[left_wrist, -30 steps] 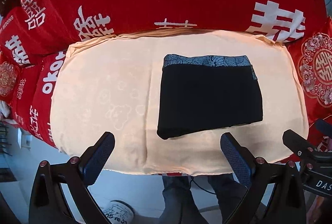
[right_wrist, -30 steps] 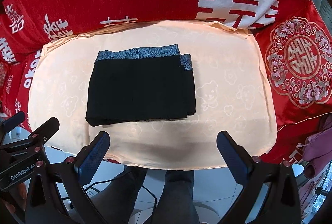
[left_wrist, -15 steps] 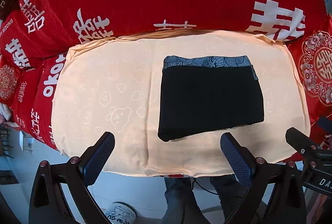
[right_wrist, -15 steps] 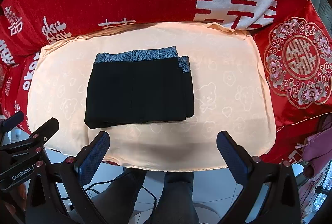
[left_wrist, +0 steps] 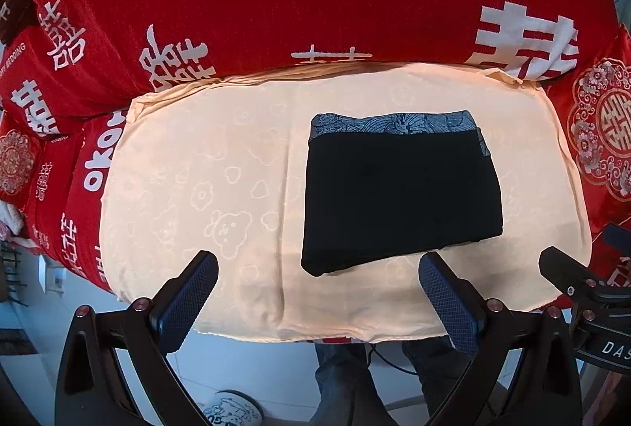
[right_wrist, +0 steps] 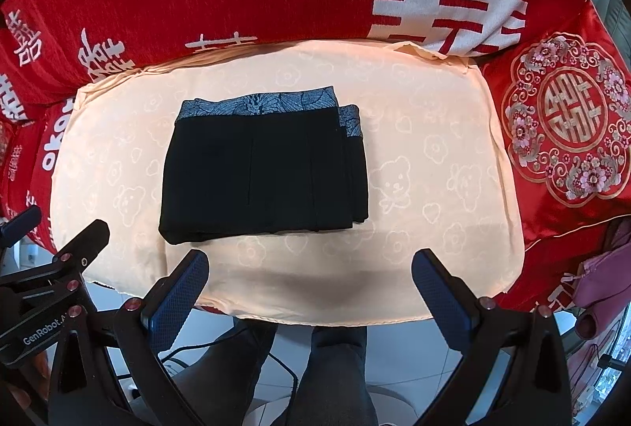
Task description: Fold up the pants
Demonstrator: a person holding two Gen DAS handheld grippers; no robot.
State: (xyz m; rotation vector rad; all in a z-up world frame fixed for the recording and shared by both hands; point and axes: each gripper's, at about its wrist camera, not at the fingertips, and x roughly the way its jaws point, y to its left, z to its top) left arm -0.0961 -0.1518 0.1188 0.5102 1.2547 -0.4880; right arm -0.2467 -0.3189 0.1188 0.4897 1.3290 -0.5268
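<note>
A peach cushion cover (left_wrist: 205, 197) embossed with bears, hearts and flowers filled the middle of both views. Behind it, across the top of the frame, lay a red blanket (left_wrist: 276, 12) printed in white with "THE BIGDAY", "HAPPY WEDDING" and large Chinese characters. At the right edge sat a red satin pillow (right_wrist: 568, 134) with an embroidered floral medallion. Below it, at lower right of the right wrist view, hung a purple fabric item (right_wrist: 599, 280). A patterned slipper (left_wrist: 232, 410) showed at the bottom of the left wrist view, on pale floor (left_wrist: 256, 367).
</note>
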